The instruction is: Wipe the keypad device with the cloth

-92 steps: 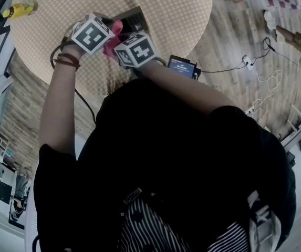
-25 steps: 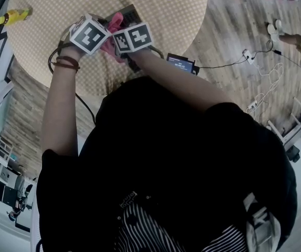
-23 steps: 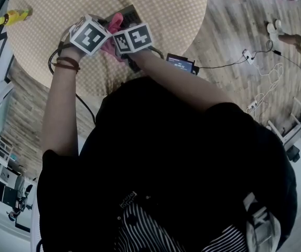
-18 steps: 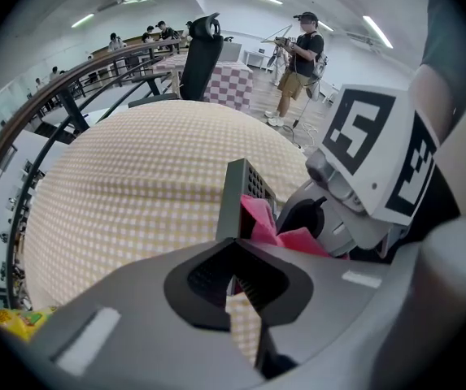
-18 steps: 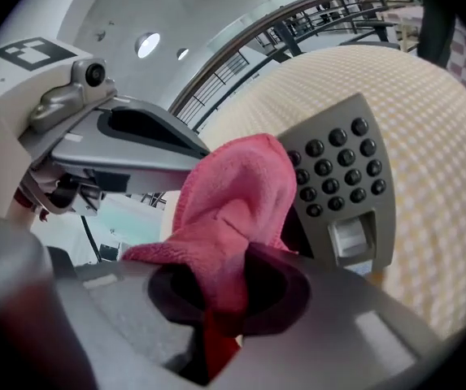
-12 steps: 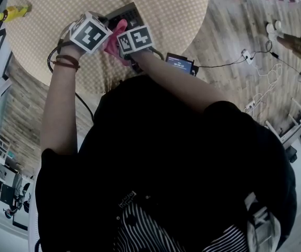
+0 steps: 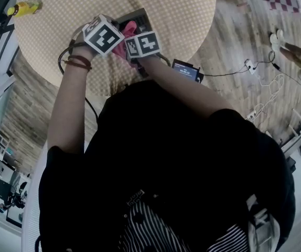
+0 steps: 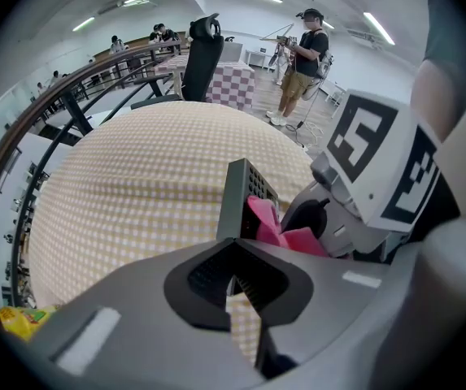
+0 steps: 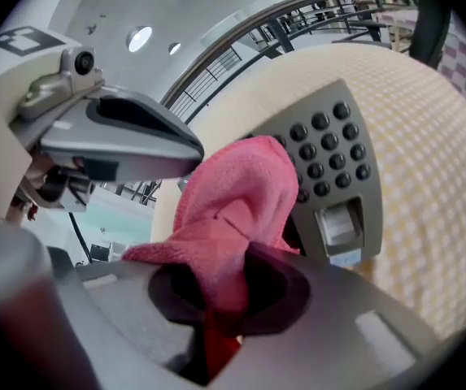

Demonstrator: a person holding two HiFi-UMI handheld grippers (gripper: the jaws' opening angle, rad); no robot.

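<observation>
The grey keypad device [image 9: 330, 153] is propped up at a tilt on the round table, dark round keys facing the right gripper view. My right gripper [image 9: 228, 287] is shut on a pink cloth [image 9: 233, 193], which is bunched against the device's left part and hides it. My left gripper [image 8: 233, 281] is shut on the device's near edge [image 8: 234, 197], seen edge-on, with the cloth [image 8: 277, 226] just right of it. In the head view both marker cubes sit side by side over the cloth [image 7: 127, 35] and the device [image 7: 138, 19].
The round table [image 7: 182, 14] has a yellow-checked cover. A yellow bottle [image 7: 24, 8] lies at its far left edge. A small black unit with a lit screen [image 7: 186, 70] hangs near my right arm. Cables [image 7: 255, 72] trail on the wood floor. A person [image 8: 306, 55] stands beyond the table.
The right gripper with the cloth has shifted in small strokes across the device, closer to the left gripper. The left gripper keeps its hold. The head view has drifted slightly.
</observation>
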